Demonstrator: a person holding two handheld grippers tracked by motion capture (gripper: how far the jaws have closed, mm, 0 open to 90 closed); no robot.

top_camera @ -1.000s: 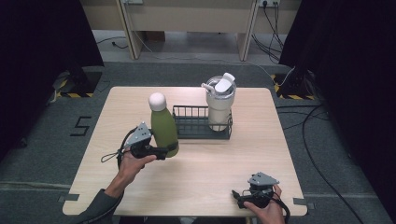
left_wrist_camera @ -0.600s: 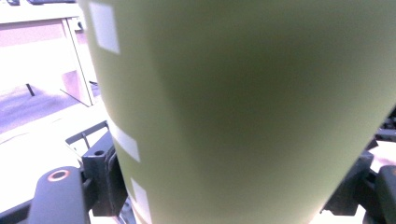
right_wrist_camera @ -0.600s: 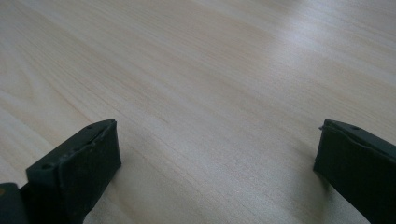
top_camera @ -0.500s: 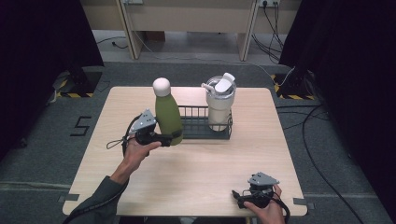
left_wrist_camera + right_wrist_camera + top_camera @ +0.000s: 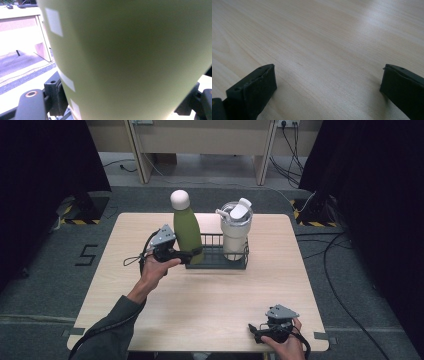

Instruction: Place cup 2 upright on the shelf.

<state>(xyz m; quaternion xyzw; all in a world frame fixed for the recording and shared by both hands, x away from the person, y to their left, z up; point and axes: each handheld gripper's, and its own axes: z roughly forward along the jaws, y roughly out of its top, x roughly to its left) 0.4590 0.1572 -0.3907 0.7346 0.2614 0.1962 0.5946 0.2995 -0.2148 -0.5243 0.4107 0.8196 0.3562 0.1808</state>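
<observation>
Between the jaws of the left gripper [image 5: 192,256]: green bottle [image 5: 187,231] with white cap, clamped low on its body, upright, at the left end of the black wire rack [image 5: 216,264]; whether it hangs above or stands inside the rack cannot be told. White tumbler [image 5: 235,230] with lid: upright in the rack's right end. Right gripper [image 5: 253,331]: jaws spread wide apart, holding nothing, resting low on the light wooden table [image 5: 210,295] at its near right corner, well apart from the rack.

A light wooden table [image 5: 210,295] stands on grey carpet [image 5: 50,285]. Beyond its far edge runs a pale wooden bench [image 5: 200,135], with black curtains [image 5: 45,155] at both sides. A taped "5" [image 5: 88,254] marks the floor at left.
</observation>
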